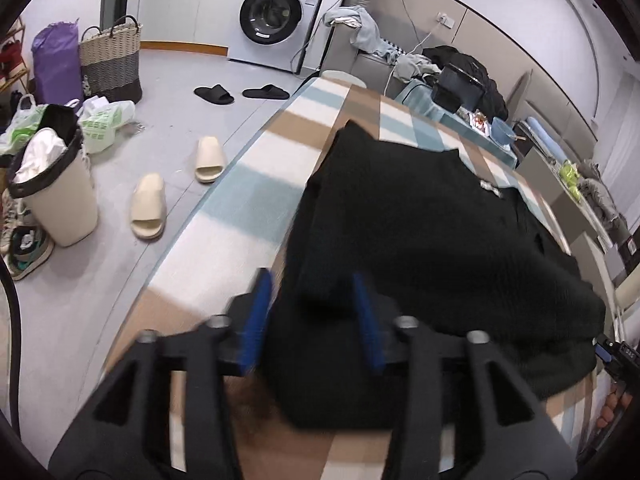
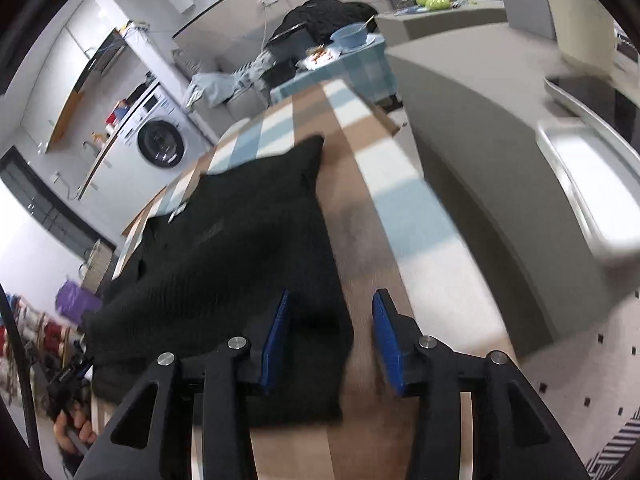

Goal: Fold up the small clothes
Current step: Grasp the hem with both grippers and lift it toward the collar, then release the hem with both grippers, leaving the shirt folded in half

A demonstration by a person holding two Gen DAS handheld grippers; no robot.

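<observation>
A black knit garment [image 1: 432,248] lies spread on a table covered with a checked cloth [image 1: 256,184]. It also shows in the right wrist view [image 2: 240,264]. My left gripper [image 1: 314,292] is open, its blue pads on either side of the garment's near left corner; whether they touch the fabric is unclear from blur. My right gripper [image 2: 330,312] is open over the garment's near right edge, with fabric under its left pad and bare cloth [image 2: 400,216] under its right pad. The right gripper shows at the far right of the left wrist view [image 1: 616,356].
On the floor left of the table are cream slippers [image 1: 176,196], black slippers [image 1: 240,94], a bin [image 1: 56,188], a basket [image 1: 112,60] and a washing machine [image 1: 276,20]. A grey sofa [image 2: 480,152] and a tray [image 2: 592,184] lie to the right. Clutter sits beyond the table's far end.
</observation>
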